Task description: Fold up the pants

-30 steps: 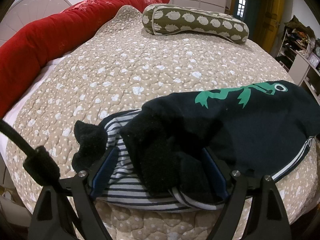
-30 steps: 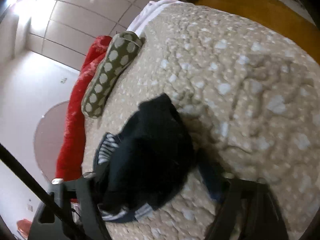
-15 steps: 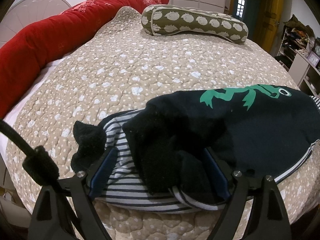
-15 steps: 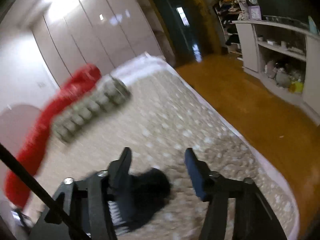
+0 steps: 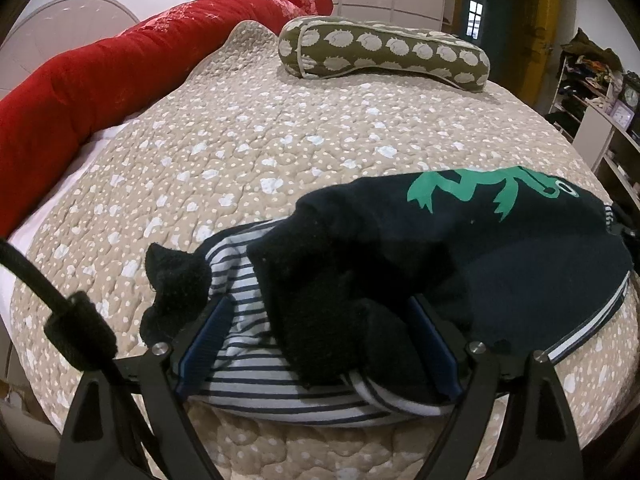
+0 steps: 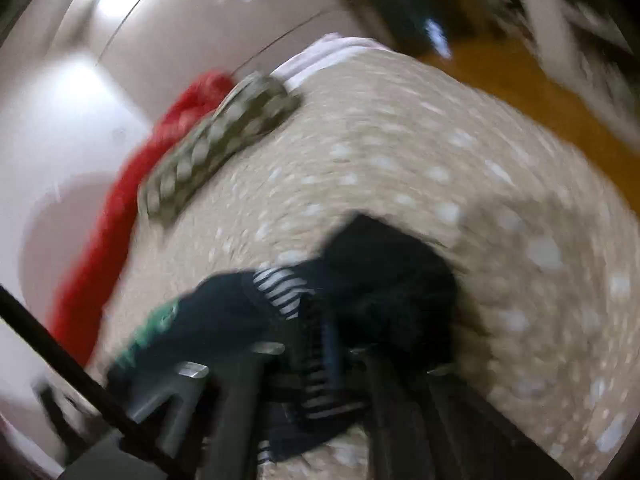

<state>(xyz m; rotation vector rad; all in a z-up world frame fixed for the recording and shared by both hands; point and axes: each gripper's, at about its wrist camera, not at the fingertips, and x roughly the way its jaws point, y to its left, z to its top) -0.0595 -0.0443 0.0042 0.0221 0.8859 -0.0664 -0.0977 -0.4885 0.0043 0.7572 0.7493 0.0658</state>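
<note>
Navy pants (image 5: 500, 264) with a green lizard print and striped lining lie bunched across the near part of the quilted bed (image 5: 280, 140). My left gripper (image 5: 320, 340) stands open and wide, its blue pads (image 5: 208, 336) either side of the crumpled cuff end. The right wrist view is blurred. There my right gripper (image 6: 320, 360) has its fingers close together with striped fabric pinched between them, at the other end of the pants (image 6: 384, 280).
A long red bolster (image 5: 100, 76) runs along the bed's left side. A green spotted pillow (image 5: 380, 52) lies at the far end. Shelves (image 5: 600, 92) stand to the right. Wooden floor (image 6: 500, 80) lies beyond the bed's edge.
The right gripper, lifted and open half a second ago, has swung back down onto the pants and shut. The left gripper has kept still.
</note>
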